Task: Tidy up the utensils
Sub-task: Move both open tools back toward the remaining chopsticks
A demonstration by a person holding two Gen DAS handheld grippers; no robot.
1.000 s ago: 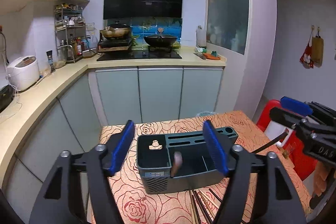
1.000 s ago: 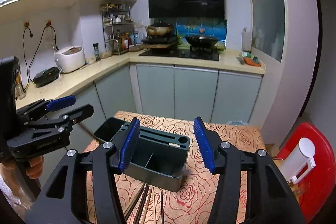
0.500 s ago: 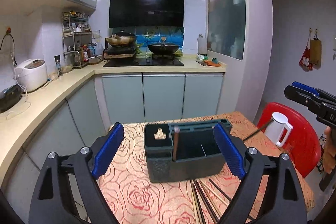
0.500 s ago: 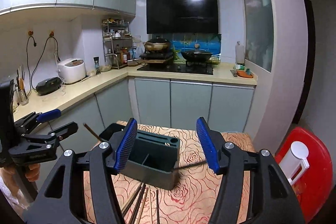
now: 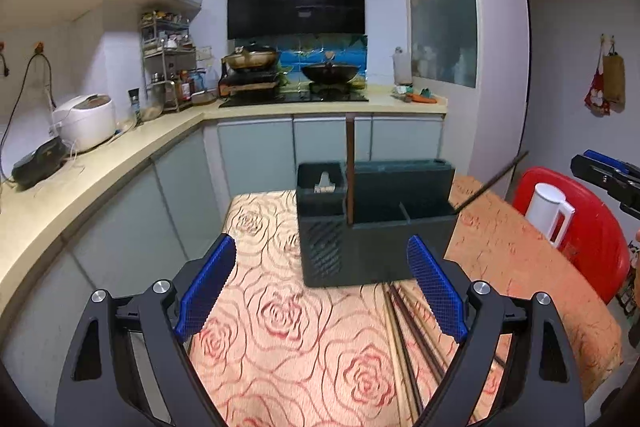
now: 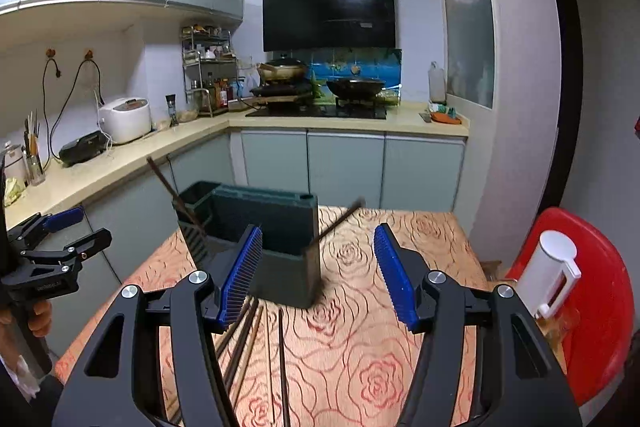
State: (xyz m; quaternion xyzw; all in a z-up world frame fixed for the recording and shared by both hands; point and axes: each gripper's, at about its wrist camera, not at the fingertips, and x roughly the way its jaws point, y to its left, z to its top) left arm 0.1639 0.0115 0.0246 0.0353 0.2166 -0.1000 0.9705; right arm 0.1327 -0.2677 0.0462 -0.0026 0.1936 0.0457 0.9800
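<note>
toward the far edge of the table (image 5: 280, 323), on its rose-patterned orange cloth, stands a dark green utensil holder (image 5: 376, 223), a boxy plastic caddy with a square bin at its left end whose front is slotted like a grille, two open compartments along the near side split by a thin divider, and a taller slotted block behind them. one brown chopstick (image 5: 350, 167) stands almost upright where the square bin meets the open compartments; from the right wrist view it leans toward the far left corner. a second dark chopstick (image 5: 492, 183) rests tilted out over the holder's right end, its upper tip past the right edge of the holder. more loose chopsticks (image 5: 404, 331) lie flat on the cloth just in front of the holder, running toward the near edge of the table; they look like several dark and pale sticks close together, though the count is hard to make out.

the left gripper (image 5: 320, 287) hangs over the near part of the table with its blue pads spread wide, having just been opening, nothing between them. the right gripper (image 6: 318, 275) is also parted and empty, its jaws set less wide, having just eased apart, aimed at the holder's right end.
</note>
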